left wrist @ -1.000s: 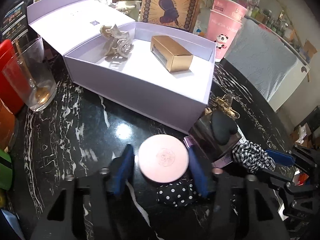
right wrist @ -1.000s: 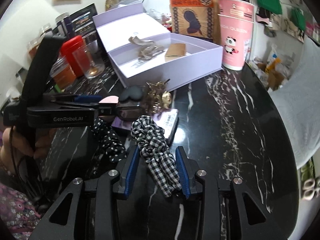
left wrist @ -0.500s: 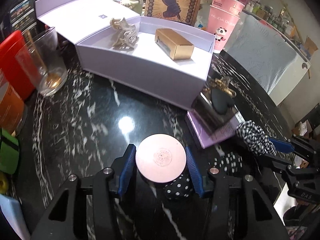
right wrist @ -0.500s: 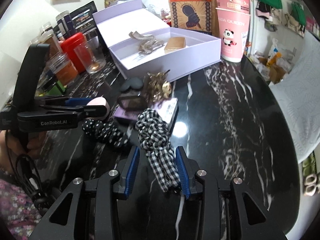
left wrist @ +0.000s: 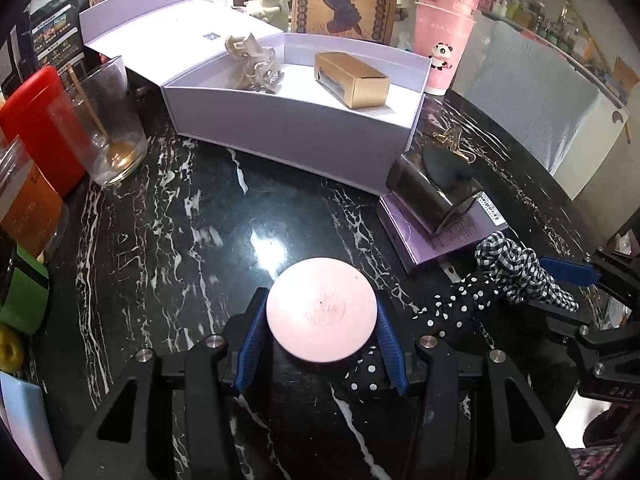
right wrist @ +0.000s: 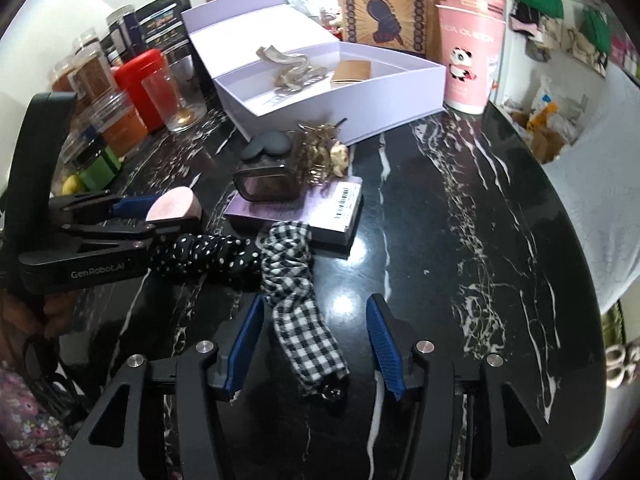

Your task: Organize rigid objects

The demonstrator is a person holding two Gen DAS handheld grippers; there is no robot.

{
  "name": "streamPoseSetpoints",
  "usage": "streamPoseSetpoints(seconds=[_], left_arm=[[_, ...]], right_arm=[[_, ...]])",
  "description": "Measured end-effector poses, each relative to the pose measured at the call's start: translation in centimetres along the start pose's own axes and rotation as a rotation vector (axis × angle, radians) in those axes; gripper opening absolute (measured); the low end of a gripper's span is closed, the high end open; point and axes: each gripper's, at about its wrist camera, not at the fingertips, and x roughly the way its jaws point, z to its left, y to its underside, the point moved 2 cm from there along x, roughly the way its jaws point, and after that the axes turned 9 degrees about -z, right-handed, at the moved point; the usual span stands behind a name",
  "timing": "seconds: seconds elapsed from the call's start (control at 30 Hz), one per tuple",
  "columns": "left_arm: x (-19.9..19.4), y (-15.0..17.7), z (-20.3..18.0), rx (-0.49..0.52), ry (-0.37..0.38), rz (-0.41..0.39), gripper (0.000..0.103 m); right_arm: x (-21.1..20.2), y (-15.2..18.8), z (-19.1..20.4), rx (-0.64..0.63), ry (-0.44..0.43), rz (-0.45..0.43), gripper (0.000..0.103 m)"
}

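Black marble table (left wrist: 168, 240) lies under me, lavender box (left wrist: 288, 136) ahead. My left gripper (left wrist: 320, 340) clamps the pink round compact (left wrist: 321, 314). My right gripper (right wrist: 312, 344) has just been opening, pads clear of the checked scrunchie (right wrist: 296, 292) between them.

Left gripper (left wrist: 321, 350) clamped, angled downward; right gripper (right wrist: 316, 346) jaws just opened, angled downward.

Cluttered home: marble table (left wrist: 168, 240), jars (right wrist: 100, 80), cups (right wrist: 468, 40)
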Motion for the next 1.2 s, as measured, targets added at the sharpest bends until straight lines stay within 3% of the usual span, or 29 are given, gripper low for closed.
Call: streamPoseSetpoints(seconds=[0.33,0.47,0.6,0.8,1.2], left_arm=[[-0.2,0.0,0.1,-0.004,-0.005,-0.006,0.051],[-0.2,0.1,0.2,-0.008,-0.001,-0.005,0.05],[-0.4,0.3,0.5,-0.031,0.014,0.001,0.05],[-0.8,0.4,0.7,-0.053,0.016,0.021,0.05],[-3.5,-0.9,0.8,-0.066,0.023,-0.028,0.05]], right_arm=[[0.4,-0.1,0.6,-0.014,-0.024,-0.015,0.053],[0.6,-0.1,1.1,-0.057,0.005,-0.017,0.03],[0.6,-0.2,0.7,-0.014,-0.009,-0.018,0.021],[0.1,-0.3,0.2,0.007,0.002,-0.036,0.02],[-2.5,-2.0,-0.2,0.014,0.011,-0.099,0.02]])
